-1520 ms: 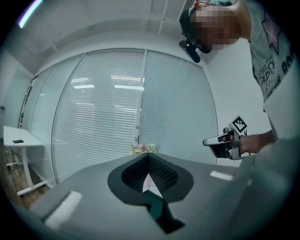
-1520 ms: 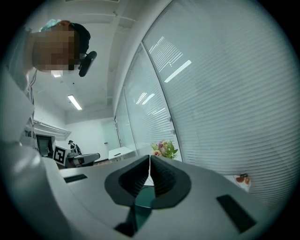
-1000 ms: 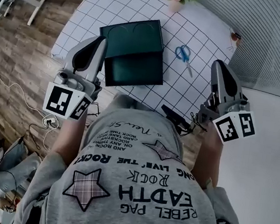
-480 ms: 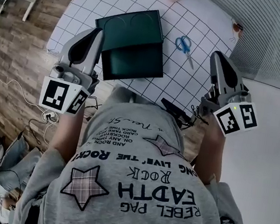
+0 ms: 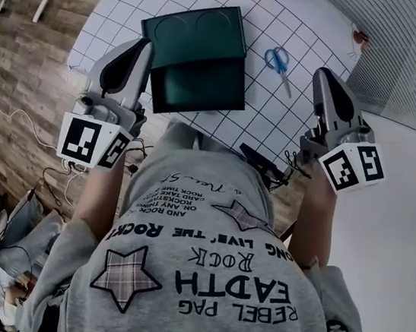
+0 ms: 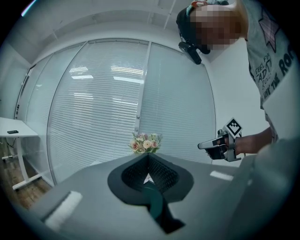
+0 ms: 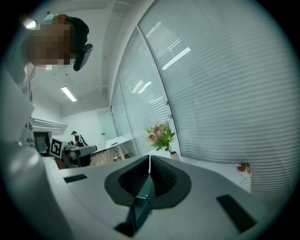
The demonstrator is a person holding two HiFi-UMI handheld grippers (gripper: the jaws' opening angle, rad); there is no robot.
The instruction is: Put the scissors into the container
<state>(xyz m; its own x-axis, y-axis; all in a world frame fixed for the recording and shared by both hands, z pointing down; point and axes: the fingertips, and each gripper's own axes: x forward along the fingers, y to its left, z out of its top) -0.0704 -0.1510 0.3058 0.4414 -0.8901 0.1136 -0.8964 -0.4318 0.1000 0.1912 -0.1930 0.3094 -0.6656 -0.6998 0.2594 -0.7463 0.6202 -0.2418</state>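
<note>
Blue-handled scissors [image 5: 279, 60] lie on the white grid tablecloth [image 5: 292, 112], right of an open dark green container [image 5: 198, 85] whose lid [image 5: 196, 33] lies flat behind it. My left gripper [image 5: 143, 46] hovers at the container's left edge, near the table's front. Its jaws [image 6: 148, 157] are shut with nothing between them. My right gripper [image 5: 324, 76] hangs right of the scissors and apart from them, also shut and empty [image 7: 149, 157]. Neither gripper view shows the scissors or the container. Each gripper appears in the other's view, the right [image 6: 218, 146] and the left [image 7: 77, 152].
A vase of flowers [image 6: 146, 143] stands at the table's far edge, and a small reddish object [image 5: 358, 37] sits at the far right corner. Window blinds [image 7: 225, 84] run behind the table. Cables [image 5: 13, 130] trail over the wooden floor on the left.
The right gripper has sunk a little towards the table. The head view has shifted slightly. Both grippers' jaws stay as they were, and the scissors and container have not moved.
</note>
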